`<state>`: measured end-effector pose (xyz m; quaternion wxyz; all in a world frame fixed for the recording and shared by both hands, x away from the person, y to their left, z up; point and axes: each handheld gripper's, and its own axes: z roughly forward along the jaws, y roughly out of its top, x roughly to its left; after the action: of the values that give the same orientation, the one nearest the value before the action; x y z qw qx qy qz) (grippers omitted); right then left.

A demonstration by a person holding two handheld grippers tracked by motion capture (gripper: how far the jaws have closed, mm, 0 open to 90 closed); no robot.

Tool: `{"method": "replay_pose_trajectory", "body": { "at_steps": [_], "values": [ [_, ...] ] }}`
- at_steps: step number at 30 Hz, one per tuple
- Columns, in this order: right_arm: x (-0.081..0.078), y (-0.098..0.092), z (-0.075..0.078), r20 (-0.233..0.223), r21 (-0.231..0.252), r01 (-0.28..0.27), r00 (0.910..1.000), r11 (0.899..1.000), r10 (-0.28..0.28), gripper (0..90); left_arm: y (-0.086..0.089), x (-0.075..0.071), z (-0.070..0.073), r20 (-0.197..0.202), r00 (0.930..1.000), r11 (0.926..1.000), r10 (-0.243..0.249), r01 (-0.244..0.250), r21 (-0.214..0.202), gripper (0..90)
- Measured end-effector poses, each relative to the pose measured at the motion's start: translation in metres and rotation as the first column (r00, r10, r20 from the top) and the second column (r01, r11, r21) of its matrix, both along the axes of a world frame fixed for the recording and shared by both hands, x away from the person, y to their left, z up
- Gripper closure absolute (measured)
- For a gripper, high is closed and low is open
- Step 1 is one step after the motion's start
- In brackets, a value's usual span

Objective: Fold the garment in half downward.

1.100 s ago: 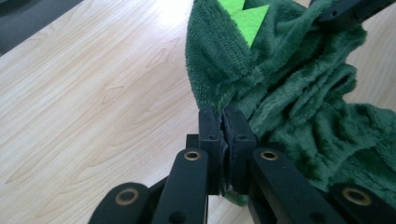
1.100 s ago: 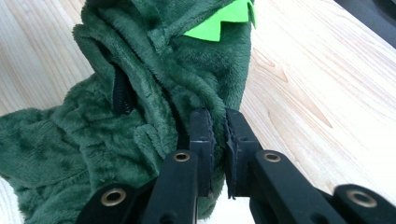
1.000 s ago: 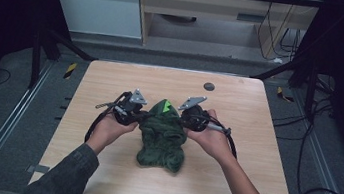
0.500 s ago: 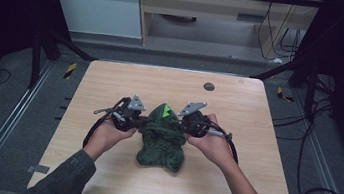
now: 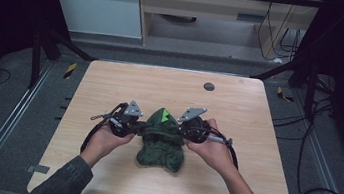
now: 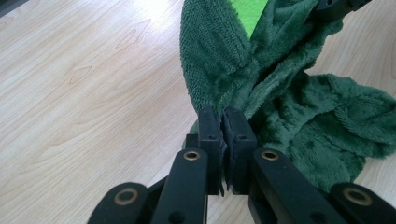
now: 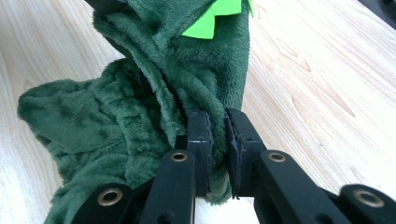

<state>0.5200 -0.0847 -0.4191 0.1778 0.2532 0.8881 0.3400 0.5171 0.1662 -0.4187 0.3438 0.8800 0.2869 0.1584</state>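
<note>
At the near edge of the bench [image 5: 110, 94] our two forearms come in from six o'clock, a dark sleeve [image 5: 60, 183] on the left one. Our left tongs [image 5: 136, 128] are clamped on the left edge of a dark green fleecy garment [image 5: 160, 148]; in the left gripper view the pads meet with only a thin fold of fleece pinched between them, and the cloth rises from them toward twelve o'clock. Our right tongs [image 5: 183, 133] grip the garment's right edge, and in the right gripper view a thicker fold sits pressed between the pads. Between the two tongs the upper part of the garment is gathered and lifted, while its lower part lies crumpled on the wood toward six o'clock, just in front of our hands. A bright green patch [image 5: 163, 116] with pointed edges shows at the garment's top, at twelve o'clock from the bunched cloth. Farther off, toward one o'clock from the garment and well apart from it, a small dark round disc [image 5: 208, 86] sits in the wood near the far edge of the bench. Beyond that stands a pale cabinet [image 5: 99, 1].
</note>
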Motion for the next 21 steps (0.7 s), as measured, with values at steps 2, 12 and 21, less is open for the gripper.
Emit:
{"method": "replay_pose_trajectory", "body": {
  "at_steps": [2, 12, 21],
  "values": [
    [-0.002, 0.0, -0.001, 0.0, -0.003, -0.004, 1.0, 1.0, 0.004, 80.6, 0.001, -0.001, -0.001, -0.001, 1.0, 1.0, -0.001, 0.001, -0.001, 86.6],
    [-0.012, -0.001, -0.007, -0.003, 0.005, -0.01, 0.9999, 1.0, 0.01, 78.1, 0.002, -0.011, -0.008, -0.005, 1.0, 0.9998, -0.007, 0.007, -0.02, 85.3],
    [-0.018, 0.001, -0.01, -0.003, -0.002, -0.021, 0.9998, 1.0, 0.021, 78.4, 0.002, -0.016, -0.013, -0.01, 0.9999, 0.9995, -0.01, 0.01, -0.03, 85.4]
  ]
}}
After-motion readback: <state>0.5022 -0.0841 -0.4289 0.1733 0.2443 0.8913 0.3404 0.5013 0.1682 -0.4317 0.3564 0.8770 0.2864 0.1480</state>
